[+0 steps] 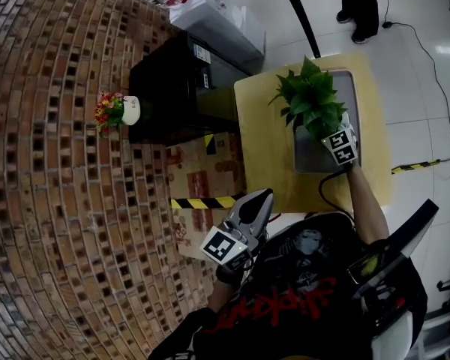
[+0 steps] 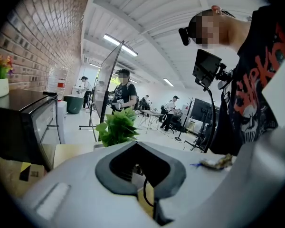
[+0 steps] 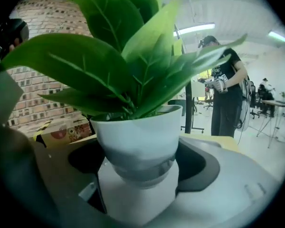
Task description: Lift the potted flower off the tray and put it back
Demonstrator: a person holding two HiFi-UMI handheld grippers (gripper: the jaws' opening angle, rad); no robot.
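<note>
The potted flower (image 1: 309,103), green leaves in a white pot (image 3: 137,137), stands on the grey tray (image 1: 304,162) on a yellow table (image 1: 261,145). My right gripper (image 1: 328,131) reaches in under the leaves from the near side, its marker cube just behind. In the right gripper view the pot sits between the two jaws of the right gripper (image 3: 142,163), with dark gaps at either side of it and the pads off its wall. My left gripper (image 1: 261,199) is held back near the body, away from the table. Its jaws meet with nothing in them (image 2: 135,146). The plant (image 2: 118,127) shows ahead of it.
Left of the table stands a black cabinet (image 1: 180,88) with a small flower pot (image 1: 118,111) on top. A cardboard box with hazard tape (image 1: 202,182) lies below it. A brick wall runs along the left. People stand beyond the table (image 3: 228,94).
</note>
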